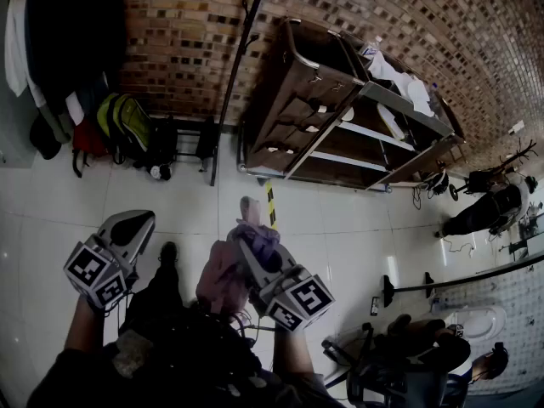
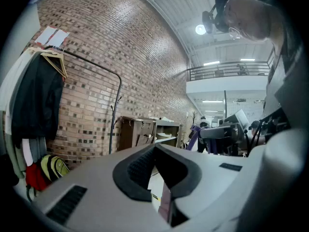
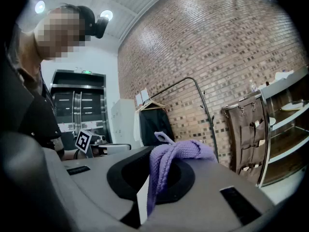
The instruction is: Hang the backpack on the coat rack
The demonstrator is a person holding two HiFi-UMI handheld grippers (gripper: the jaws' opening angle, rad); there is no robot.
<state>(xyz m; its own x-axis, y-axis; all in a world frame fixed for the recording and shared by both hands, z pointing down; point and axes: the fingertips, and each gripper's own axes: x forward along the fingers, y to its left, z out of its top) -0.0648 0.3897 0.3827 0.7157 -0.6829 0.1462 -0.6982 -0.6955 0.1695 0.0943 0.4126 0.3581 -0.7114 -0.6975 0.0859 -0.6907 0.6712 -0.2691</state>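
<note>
Now: right gripper [image 1: 249, 246] pinching purple strap [image 3: 166, 166] of pink backpack [image 1: 223, 280]. Pack hangs under jaws, above tile floor [image 1: 340, 228], well apart from coat rack [image 1: 240, 53] at brick wall. Left gripper [image 1: 136, 222]: jaws pressed together, nothing between. Shelf unit [image 1: 289, 92] beside rack: white items [image 1: 399, 75] on top shelf. Yellow-green bag [image 1: 123, 124] on floor under dark coat [image 1: 68, 32].

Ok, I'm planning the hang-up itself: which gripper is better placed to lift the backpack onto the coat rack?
Right. The right gripper is shut on the purple strap, and the backpack hangs below it. The left gripper holds nothing. The coat rack stands ahead, probably reachable by raising the right.
</note>
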